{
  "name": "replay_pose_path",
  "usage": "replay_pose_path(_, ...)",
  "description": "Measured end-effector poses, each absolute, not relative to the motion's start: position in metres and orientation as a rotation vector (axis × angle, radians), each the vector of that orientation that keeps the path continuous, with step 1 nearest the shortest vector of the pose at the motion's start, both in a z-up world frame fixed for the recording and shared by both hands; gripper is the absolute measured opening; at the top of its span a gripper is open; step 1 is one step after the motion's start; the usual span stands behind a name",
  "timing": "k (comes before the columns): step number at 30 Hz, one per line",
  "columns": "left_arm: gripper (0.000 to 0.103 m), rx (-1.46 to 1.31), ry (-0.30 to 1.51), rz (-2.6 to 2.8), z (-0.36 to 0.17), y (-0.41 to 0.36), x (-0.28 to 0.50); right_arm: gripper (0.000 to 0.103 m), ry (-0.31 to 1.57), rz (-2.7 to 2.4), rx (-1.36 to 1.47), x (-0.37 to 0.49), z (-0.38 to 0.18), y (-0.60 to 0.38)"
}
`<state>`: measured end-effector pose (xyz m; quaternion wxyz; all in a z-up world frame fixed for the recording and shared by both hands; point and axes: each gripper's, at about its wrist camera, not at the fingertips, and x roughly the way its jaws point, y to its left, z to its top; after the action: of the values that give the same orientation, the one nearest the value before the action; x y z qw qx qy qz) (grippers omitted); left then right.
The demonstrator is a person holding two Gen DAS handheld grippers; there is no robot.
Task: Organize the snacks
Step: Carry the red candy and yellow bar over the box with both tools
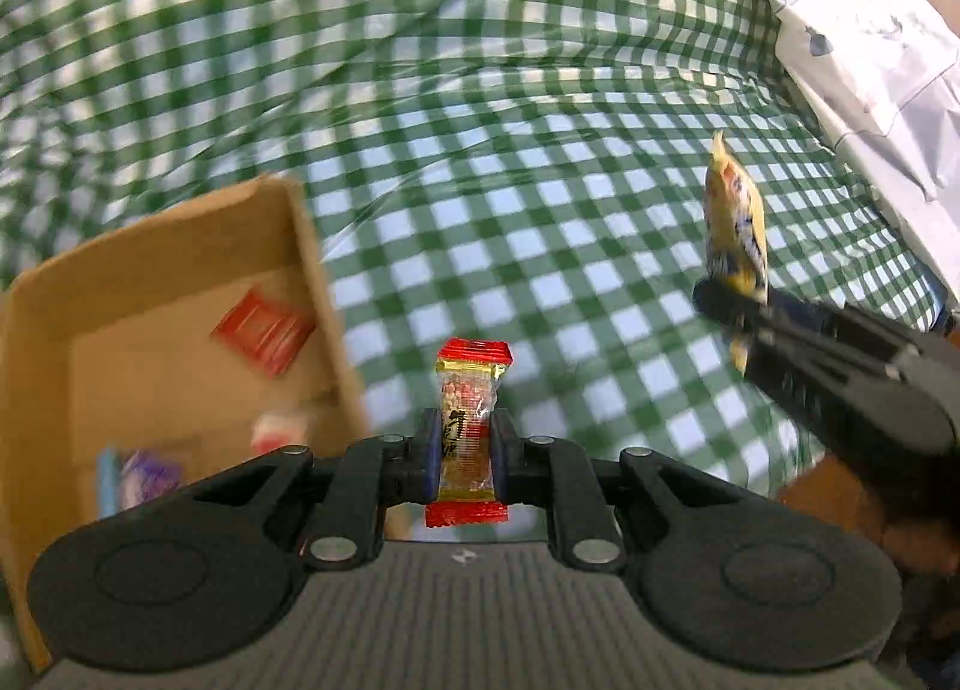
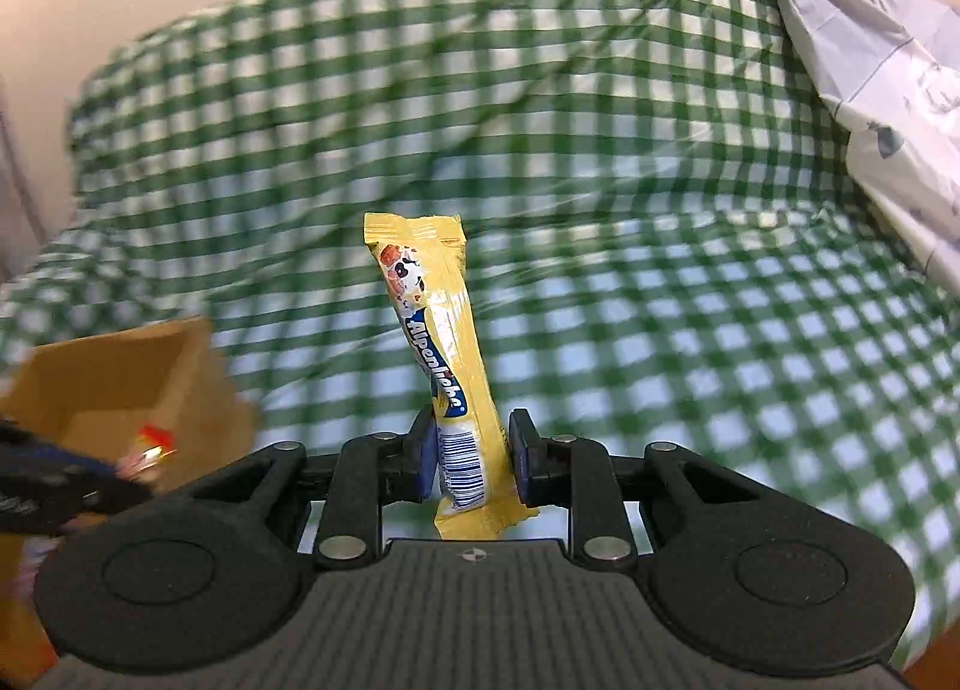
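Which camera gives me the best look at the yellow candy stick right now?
The right wrist view: the yellow candy stick stands centred and sharp in the right gripper, brand print and barcode readable. The left wrist view shows it only edge-on, small and blurred, at the right, above that gripper's fingers.

Green-checked cloth surface (image 1: 540, 210) bearing cardboard box (image 1: 180, 246), white bag (image 1: 870, 60).

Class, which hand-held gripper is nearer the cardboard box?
Left. The left hand-held gripper sits at the cardboard box's right wall; the right hand-held gripper is farther right, over the checked cloth.
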<state>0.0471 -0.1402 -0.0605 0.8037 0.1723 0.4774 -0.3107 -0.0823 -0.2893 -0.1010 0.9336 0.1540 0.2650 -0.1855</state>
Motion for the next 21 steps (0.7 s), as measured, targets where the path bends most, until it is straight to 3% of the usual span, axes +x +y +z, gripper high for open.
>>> replay_pose_path(13,0.018,0.301,0.986,-0.495,-0.033,0.036,-0.047,0.026,0.581,-0.117,0.291,-0.158,-0.071,-0.099)
replay_pose_path(21,0.018,0.223,0.925,-0.452,-0.021,0.095,-0.084,0.026,0.565,-0.068,0.195,-0.184,-0.055,-0.049)
